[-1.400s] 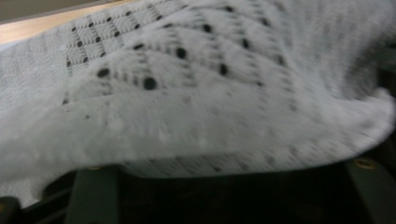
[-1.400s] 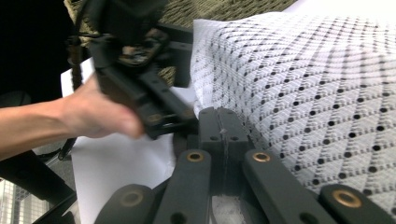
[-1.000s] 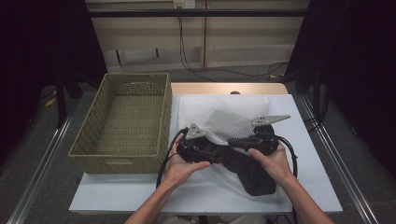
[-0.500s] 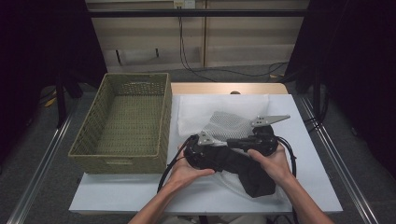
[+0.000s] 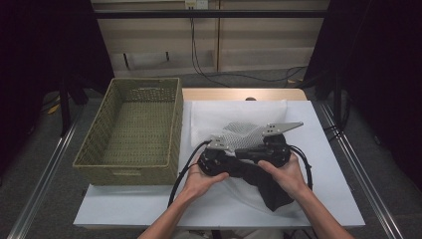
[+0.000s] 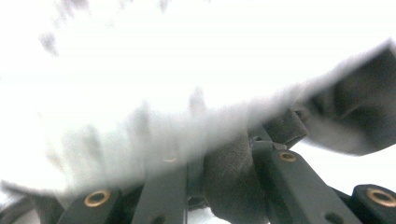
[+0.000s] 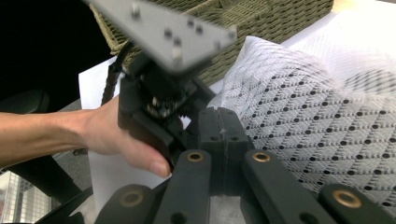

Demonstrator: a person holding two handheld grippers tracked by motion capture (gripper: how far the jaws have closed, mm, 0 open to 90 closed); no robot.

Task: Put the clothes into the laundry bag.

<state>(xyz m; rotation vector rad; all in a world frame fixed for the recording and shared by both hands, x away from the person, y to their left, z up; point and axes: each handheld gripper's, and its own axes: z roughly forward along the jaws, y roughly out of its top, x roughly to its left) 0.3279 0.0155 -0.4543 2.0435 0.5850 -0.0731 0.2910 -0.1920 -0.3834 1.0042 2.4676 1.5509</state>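
Mesh is what I am working with: a white net laundry bag (image 5: pixel 239 134) lying on the white table (image 5: pixel 328 164) right of the wicker basket (image 5: pixel 134 129), with a dark garment (image 5: pixel 268 186) at its near end. It looks light, limp and easily snagged, so I judge a pinch on a doubled edge better than on a single layer. My left gripper (image 5: pixel 217 160) has fabric between its jaws, and my right gripper (image 7: pixel 219 126) is pressed closed at the bag's edge.

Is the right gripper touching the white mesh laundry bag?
Touching. The right gripper view shows the right gripper, jaws pressed together, against the white mesh laundry bag.
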